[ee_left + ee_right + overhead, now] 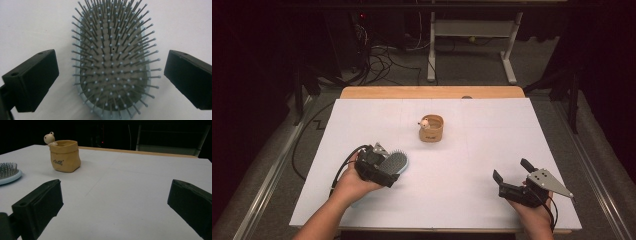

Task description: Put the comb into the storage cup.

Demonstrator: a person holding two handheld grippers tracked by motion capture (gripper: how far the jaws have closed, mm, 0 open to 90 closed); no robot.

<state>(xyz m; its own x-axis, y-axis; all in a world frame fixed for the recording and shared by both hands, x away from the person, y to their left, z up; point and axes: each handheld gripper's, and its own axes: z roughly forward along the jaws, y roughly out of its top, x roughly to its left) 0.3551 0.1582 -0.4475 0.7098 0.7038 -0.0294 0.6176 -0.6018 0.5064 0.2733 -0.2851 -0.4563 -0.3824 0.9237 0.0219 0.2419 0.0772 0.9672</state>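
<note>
Hovering low at the near right of the white bench (452, 150), right tool (511, 175) with jaws spread wide, nothing between them, pointed across the sheet. Farther left, left tool (393, 172) poised right over the hairbrush (395, 162), jaws apart on either side of the bristled head, not touching it. Hairbrush lying bristles up on the bench, pale blue rim, grey pad, near the left front. Beyond, toward mid-bench, tan pouch-shaped pot (431, 128) standing upright, small round-headed figure (424, 122) at its rim, well apart from both tools.
</note>
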